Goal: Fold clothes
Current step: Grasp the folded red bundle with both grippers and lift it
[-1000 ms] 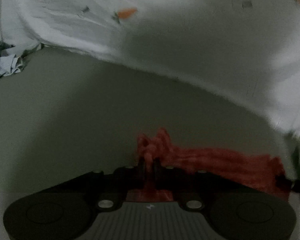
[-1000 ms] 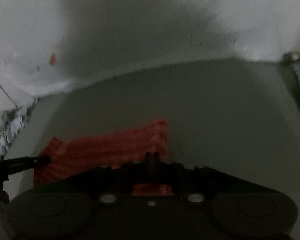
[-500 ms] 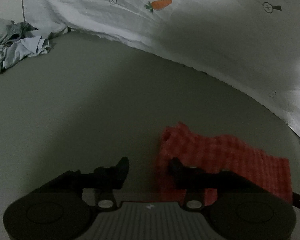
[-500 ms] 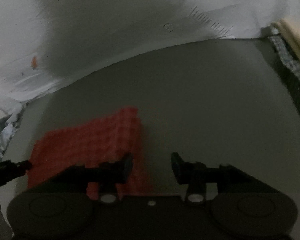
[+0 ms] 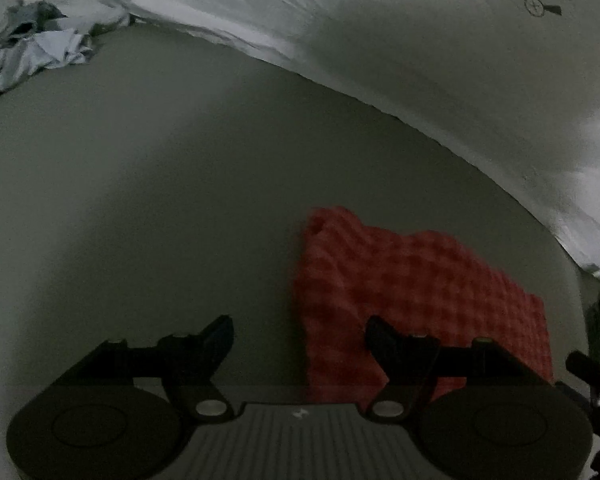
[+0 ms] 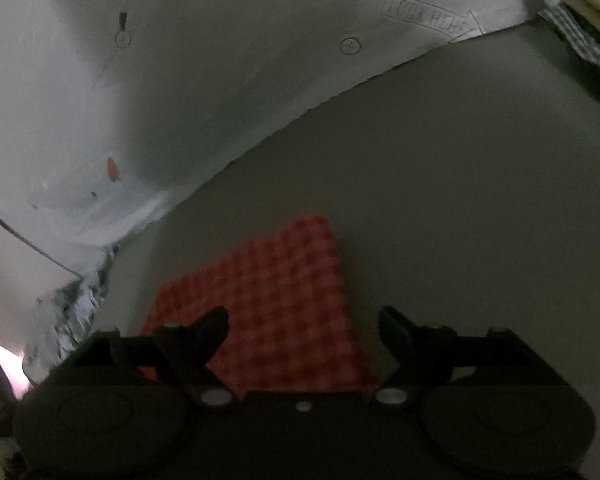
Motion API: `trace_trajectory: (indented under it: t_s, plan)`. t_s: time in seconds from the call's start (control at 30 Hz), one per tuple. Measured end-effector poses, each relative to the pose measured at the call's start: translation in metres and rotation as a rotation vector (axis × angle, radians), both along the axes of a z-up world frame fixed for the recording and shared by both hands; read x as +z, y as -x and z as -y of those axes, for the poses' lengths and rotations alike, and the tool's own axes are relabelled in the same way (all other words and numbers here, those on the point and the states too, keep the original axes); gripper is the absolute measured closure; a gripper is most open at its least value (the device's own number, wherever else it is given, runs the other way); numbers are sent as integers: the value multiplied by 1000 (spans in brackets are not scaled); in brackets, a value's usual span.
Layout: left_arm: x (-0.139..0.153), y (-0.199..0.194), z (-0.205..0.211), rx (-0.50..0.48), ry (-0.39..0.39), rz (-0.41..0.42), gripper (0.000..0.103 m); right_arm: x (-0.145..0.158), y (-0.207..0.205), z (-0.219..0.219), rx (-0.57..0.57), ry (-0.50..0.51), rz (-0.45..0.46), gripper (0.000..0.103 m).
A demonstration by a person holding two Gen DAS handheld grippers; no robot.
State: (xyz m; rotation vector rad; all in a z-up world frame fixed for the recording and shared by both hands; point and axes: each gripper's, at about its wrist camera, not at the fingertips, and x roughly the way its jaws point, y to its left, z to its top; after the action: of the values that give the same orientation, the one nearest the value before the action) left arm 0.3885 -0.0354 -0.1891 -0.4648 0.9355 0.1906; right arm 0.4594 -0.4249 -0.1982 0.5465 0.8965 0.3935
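A red waffle-textured cloth [image 5: 412, 292] lies flat and folded on the grey-green surface [image 5: 160, 200]. My left gripper [image 5: 300, 332] is open and empty above the cloth's left edge, with its right finger over the cloth. In the right wrist view the same cloth [image 6: 276, 304] lies below my right gripper [image 6: 302, 328], which is open and empty over the cloth's right edge. Neither gripper touches the cloth.
A white sheet with carrot prints [image 5: 420, 40] runs along the far side, also seen in the right wrist view [image 6: 180, 80]. A pile of crumpled light clothes [image 5: 32, 48] lies far left. A checked fabric and wooden slats [image 6: 584, 20] sit far right.
One second ago both grippers were shut on the red cloth, holding it bunched. They have opened, let it go, and pulled back; the cloth now lies flat.
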Motion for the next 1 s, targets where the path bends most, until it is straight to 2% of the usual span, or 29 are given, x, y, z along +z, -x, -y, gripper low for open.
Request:
trace_trajectory:
  t_s: [0.17, 0.2, 0.37, 0.53, 0.67, 0.73, 0.77, 0.8, 0.83, 0.87, 0.97, 1.0]
  plan:
    - [-10, -15, 17, -84, 0, -21, 28, -3, -6, -19, 100, 96, 15, 22]
    - [-12, -18, 21, -100, -15, -21, 23, -3, -7, -25, 123, 115, 24, 22]
    - [-16, -31, 38, -174, -45, 15, 16, -5, -11, -51, 221, 225, 68, 23]
    - [-21, -36, 45, -237, -9, 64, 11, -10, -18, -66, 260, 252, 102, 19]
    - [-25, -31, 48, -261, -4, 111, 10, -11, -22, -75, 278, 224, 105, 21]
    - [-26, -30, 46, -258, 7, 120, 13, -11, -19, -82, 304, 194, 100, 32]
    - [-25, -29, 44, -253, 14, 121, 18, -11, -16, -87, 316, 192, 102, 34]
    - [-25, -28, 43, -248, 21, 122, 29, -11, -13, -92, 325, 200, 108, 37]
    - [-25, -27, 42, -243, 29, 123, 35, -10, -10, -98, 337, 208, 110, 47]
    - [-25, -25, 42, -246, 33, 124, 45, -10, -7, -103, 349, 216, 108, 52]
    - [-27, -20, 47, -297, 24, 136, 60, -8, 2, -116, 344, 244, 85, 73]
    - [-27, -17, 49, -311, 26, 141, 67, -6, 6, -120, 342, 256, 80, 85]
